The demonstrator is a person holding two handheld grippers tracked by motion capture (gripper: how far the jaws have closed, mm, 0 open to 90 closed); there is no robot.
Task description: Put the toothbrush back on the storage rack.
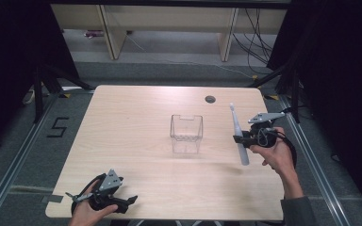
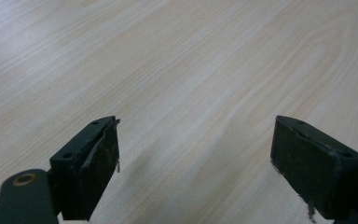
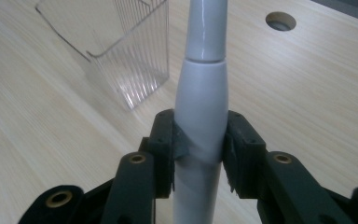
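Toothbrush (image 3: pixel 200 93), a white electric one, is standing nearly upright above the right side of the worktop (image 1: pixel 136 117), and the right gripper view is showing what the high view is not: the right claw (image 3: pixel 199 149) is pinching its thick handle from both sides, pads pressing against the white body. From above, the toothbrush (image 1: pixel 238 136) is showing its whole length, head pointing away from the person, with the right claw (image 1: pixel 241 139) gripping it near the middle. A clear plastic container (image 1: pixel 186 133) is sitting near the centre, just left of the brush. The left claw (image 2: pixel 196 163) is hovering spread wide over bare wood, holding nothing, near the front left edge (image 1: pixel 122 201).
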